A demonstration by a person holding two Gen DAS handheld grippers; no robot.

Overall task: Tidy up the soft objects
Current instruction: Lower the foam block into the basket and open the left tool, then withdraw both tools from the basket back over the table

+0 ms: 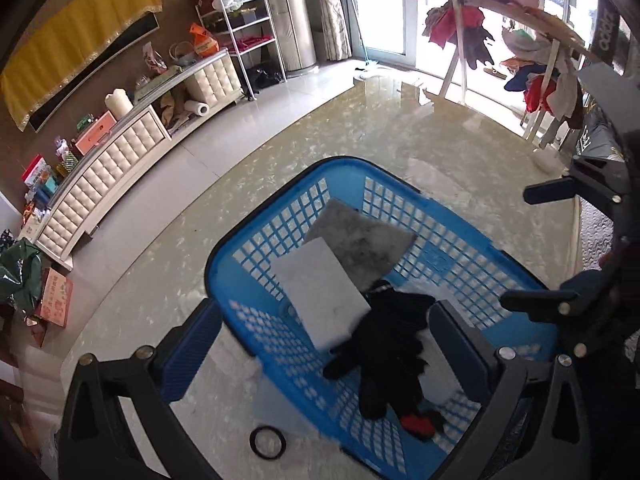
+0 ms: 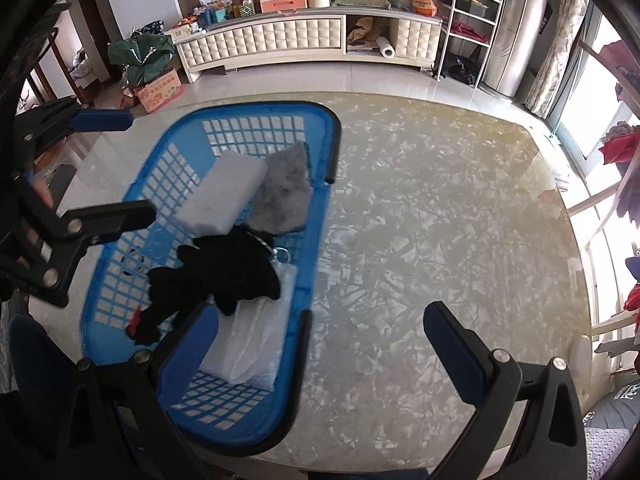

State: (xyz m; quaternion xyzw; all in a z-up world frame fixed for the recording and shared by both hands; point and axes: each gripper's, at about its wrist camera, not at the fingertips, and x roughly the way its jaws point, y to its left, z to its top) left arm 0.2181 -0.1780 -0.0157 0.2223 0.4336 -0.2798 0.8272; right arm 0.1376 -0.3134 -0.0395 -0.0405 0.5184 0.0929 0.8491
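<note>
A blue plastic basket [image 1: 256, 224] [image 2: 328, 140] stands on the marble table. Inside lie a grey felt pad [image 1: 360, 240] [image 2: 284, 196], a white foam block [image 1: 320, 292] [image 2: 228, 192], a black glove [image 1: 384, 344] [image 2: 228, 272] with a red bit [image 1: 416, 424], and a clear plastic bag [image 2: 252, 344]. My left gripper [image 1: 326, 348] [image 2: 108, 168] hangs above the basket, open wide. The glove lies loose below it, and no pad touches it. My right gripper [image 2: 322, 352] [image 1: 548, 248] is open over the basket's near corner and the bare table, with nothing in it.
A black ring [image 1: 267, 442] lies on the table beside the basket. Bare tabletop [image 2: 440, 220] spreads to the basket's right. A cream cabinet [image 2: 280, 36] with clutter stands across the floor. A drying rack with clothes [image 1: 480, 20] stands by the window.
</note>
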